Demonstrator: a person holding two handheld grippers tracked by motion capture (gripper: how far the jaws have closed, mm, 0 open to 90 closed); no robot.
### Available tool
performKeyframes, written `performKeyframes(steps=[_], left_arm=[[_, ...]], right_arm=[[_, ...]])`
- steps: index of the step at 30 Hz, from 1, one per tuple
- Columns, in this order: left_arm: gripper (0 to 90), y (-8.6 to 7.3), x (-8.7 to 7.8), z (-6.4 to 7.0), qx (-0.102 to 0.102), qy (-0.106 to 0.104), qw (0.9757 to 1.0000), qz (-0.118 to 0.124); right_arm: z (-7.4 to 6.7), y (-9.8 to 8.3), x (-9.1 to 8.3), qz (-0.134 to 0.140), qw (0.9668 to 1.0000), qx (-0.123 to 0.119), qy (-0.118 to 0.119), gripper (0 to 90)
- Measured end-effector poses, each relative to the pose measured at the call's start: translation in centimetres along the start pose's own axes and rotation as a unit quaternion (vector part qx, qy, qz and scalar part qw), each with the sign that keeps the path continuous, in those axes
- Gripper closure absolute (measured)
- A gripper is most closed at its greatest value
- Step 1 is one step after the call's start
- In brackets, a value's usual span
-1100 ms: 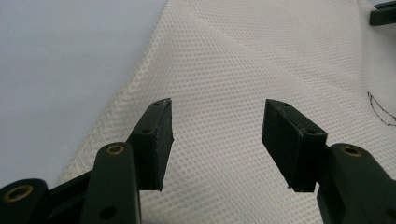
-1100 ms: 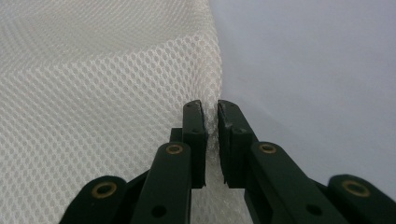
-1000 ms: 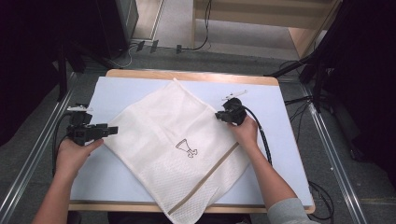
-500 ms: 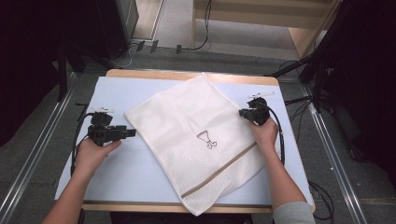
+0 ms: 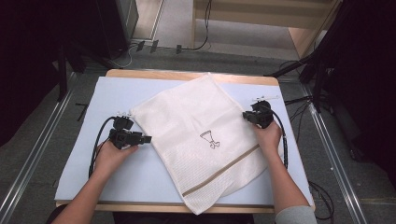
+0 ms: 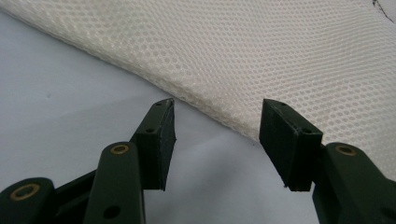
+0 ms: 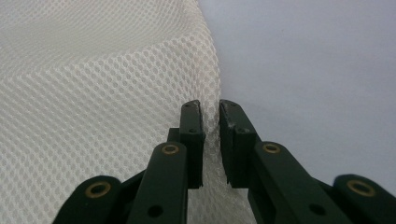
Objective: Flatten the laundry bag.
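Note:
A white mesh bag (image 5: 201, 116) with a small black print and a tan band lies askew on the pale blue mat (image 5: 116, 93). My right gripper (image 5: 244, 115) is at its right edge. In the right gripper view its jaws (image 7: 210, 109) pinch a fold of the mesh bag (image 7: 93, 93) and have just been easing apart slightly, fabric still between them. My left gripper (image 5: 148, 138) rests low on the mat by the bag's left edge. Its jaws (image 6: 217, 109) stand open and have just been closing a little. The mesh bag (image 6: 257, 46) lies just ahead of the tips, with nothing between the pads.
The mat covers a wooden table (image 5: 140, 73). The bag's lower corner hangs over the front edge. Cables trail from both grippers. Metal rails (image 5: 327, 140) and floor cables flank the table, and bare mat lies left and front of the bag.
The right gripper dragged the bag's corner to the right, shifting and turning the bag, then held still. The left hand moved right and down to the bag's left edge.

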State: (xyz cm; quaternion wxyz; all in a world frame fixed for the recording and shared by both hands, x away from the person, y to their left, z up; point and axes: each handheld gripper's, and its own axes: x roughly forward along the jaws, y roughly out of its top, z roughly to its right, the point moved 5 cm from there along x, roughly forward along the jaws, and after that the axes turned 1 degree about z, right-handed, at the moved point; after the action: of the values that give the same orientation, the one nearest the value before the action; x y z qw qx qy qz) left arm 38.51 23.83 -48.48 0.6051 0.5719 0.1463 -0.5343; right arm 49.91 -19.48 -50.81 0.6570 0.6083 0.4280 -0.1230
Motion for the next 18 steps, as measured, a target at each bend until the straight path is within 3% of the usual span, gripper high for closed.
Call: performKeyframes(steps=[2, 8, 14, 18], left_arm=[[46.4, 0.3, 0.5, 0.4, -0.009, -0.009, 0.9999, 0.005], [52.0, 0.8, 1.3, 1.1, 0.006, 0.001, 1.0, 0.005], [70.4, 1.3, 1.8, 0.9, 0.002, 0.0, 1.0, 0.003], [81.8, 1.6, 1.9, 0.5, -0.013, -0.025, 0.9996, -0.004]], right_arm=[[0.0, -0.1, -0.1, 0.002, 1.0, -0.001, 0.002, 81.6], [-0.3, -0.4, -0.3, 0.001, 1.0, -0.002, 0.004, 81.9], [-0.5, -0.5, -0.4, -0.001, 1.0, -0.002, 0.008, 82.3], [-0.6, -0.6, -0.5, -0.003, 0.9999, -0.004, 0.011, 82.4]])
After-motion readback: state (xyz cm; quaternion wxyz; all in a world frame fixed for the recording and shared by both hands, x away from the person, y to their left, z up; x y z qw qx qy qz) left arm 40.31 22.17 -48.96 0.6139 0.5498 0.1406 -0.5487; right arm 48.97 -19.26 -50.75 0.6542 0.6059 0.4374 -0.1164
